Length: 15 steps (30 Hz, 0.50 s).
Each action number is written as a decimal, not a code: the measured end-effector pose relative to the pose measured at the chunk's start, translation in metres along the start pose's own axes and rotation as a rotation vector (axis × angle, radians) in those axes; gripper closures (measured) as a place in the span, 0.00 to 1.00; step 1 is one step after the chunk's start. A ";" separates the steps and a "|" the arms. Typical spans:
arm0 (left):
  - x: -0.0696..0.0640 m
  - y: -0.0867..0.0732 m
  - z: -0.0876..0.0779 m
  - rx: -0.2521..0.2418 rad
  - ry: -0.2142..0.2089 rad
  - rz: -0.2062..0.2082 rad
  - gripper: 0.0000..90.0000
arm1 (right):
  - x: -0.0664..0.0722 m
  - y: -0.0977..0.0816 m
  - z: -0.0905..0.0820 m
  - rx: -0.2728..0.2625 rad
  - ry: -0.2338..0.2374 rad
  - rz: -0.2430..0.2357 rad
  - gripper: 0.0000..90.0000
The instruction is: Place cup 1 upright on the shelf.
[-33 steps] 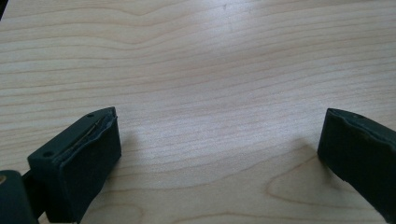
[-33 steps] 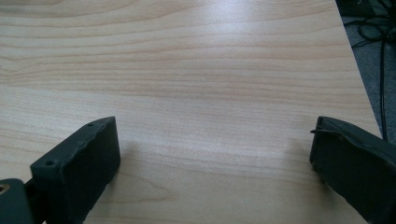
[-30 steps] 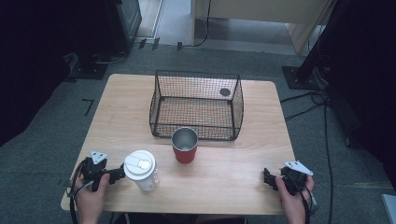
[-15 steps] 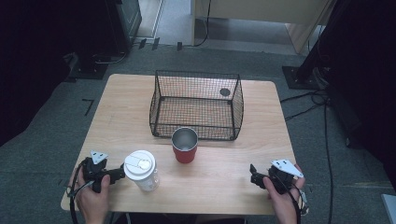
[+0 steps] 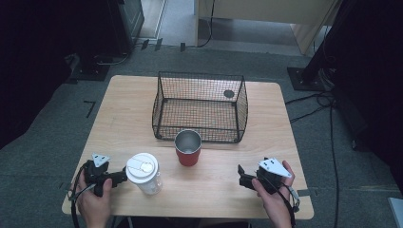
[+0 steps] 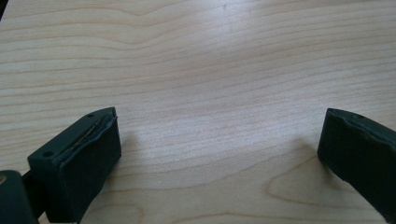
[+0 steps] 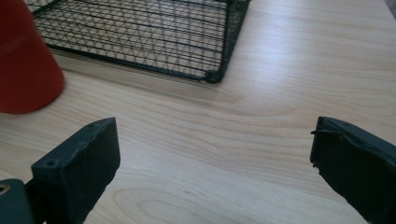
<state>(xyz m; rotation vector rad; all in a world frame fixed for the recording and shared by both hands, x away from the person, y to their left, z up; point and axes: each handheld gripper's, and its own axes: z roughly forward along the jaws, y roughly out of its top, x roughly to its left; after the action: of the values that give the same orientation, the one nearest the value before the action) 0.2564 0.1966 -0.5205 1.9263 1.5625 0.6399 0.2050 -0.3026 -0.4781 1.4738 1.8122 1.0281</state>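
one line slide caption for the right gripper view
Right gripper open over the wooden table, facing the red cup and wire basket.

Soft overhead light is falling evenly on the pale wooden tabletop [image 5: 119,109], while the surrounding floor is sinking into darkness. The black rubber fingers [image 6: 88,154] are casting faint shadows and looking slightly blurred up close.

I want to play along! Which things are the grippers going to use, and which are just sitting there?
Probably for the job:
white lidded cup, beside the left gripper
red cup, nearest the right gripper
wire basket

Just sitting there:
cables on the floor
dark stand base
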 end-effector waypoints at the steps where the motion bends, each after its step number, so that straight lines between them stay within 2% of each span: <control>1: 0.000 0.000 0.000 0.000 0.000 0.000 0.00 | 0.002 0.001 0.000 0.000 0.008 0.001 0.02; 15: 0.000 0.000 0.000 0.000 0.000 0.001 0.00 | 0.038 0.015 0.010 -0.016 0.089 -0.049 0.02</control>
<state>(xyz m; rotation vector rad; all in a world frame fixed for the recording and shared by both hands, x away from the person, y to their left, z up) 0.2564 0.1967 -0.5205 1.9278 1.5615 0.6400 0.2130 -0.2622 -0.4692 1.3874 1.8874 1.0975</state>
